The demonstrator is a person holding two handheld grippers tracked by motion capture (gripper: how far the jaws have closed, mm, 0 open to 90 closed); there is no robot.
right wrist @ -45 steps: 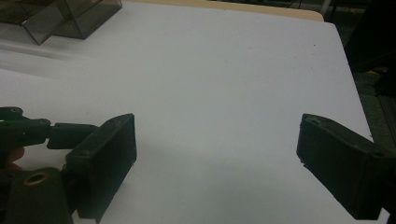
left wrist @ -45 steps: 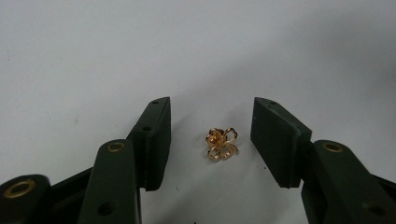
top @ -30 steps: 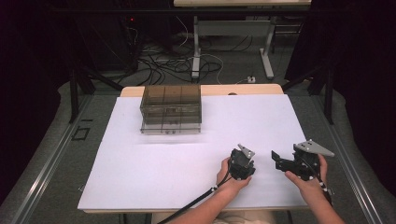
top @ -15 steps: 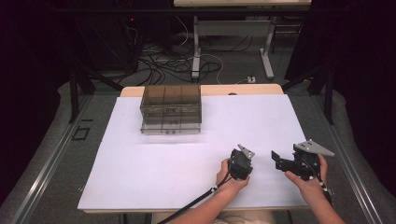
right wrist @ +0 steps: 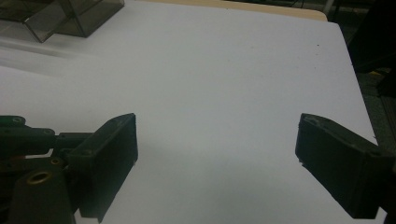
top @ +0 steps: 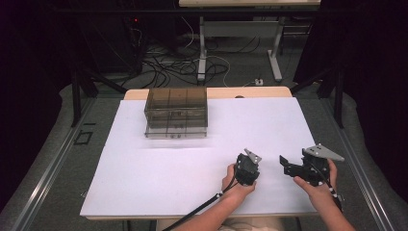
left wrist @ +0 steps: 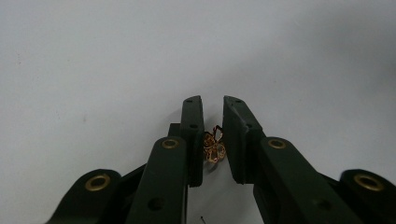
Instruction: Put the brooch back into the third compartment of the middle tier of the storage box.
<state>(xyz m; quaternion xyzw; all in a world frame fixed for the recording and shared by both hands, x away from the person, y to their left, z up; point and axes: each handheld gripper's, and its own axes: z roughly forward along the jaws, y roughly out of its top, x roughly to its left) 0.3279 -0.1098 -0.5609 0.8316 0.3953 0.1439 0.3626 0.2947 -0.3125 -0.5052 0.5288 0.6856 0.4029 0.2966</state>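
**One tiny gold piece, pinched between narrow jaws**

One small gold ornament (left wrist: 214,145), a thin filigree thing like an earring or charm, sits between the jaws of my left gripper (left wrist: 213,105), down on the white table cover (top: 183,168). My jaws have just been closing on it and now stand almost together. The left pad looks to touch the piece, while a thin gap seems to remain at the right pad, so I judge the pinch not yet firm.

To do this well, I would finish the squeeze slowly and evenly, keeping the gripper low and steady so the piece does not skate out forward or tip flat. It is light and wiry, and I expect it to twist or spring if only one pad pushes it. I would lift only once both pads bear on it, and straight up, without dragging.

My right gripper (top: 294,166) hangs just beside the left one with its jaws wide apart and nothing in them. I would leave it clear of the work. The smoky compartment box (top: 176,111) stands well apart at the far side of the table.
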